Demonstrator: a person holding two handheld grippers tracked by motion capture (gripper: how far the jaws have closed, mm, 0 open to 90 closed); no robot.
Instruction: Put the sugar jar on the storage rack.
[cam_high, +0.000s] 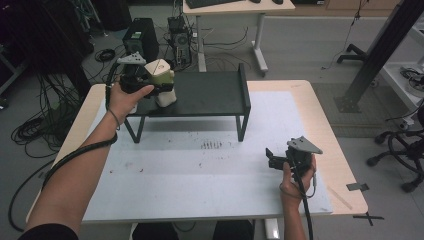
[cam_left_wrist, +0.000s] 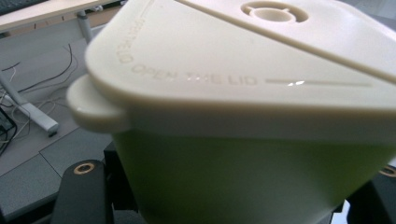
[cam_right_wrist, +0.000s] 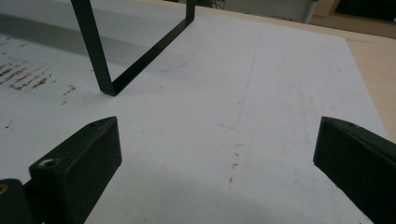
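Observation:
A small container with a cream lid and pale green body rests on the left end of a black metal shelf. My left gripper is shut on it from the left, tilting it a little. In the left gripper view the container sits close up between the black fingers, and its lid bears raised lettering. My right gripper hovers low over the white mat at the front right. Its jaws stand wide apart with nothing between them.
The shelf stands on thin black legs on the mat. Behind the table are a desk, computer towers and floor cables. An office chair stands at the right. Black tape marks lie on the table's right edge.

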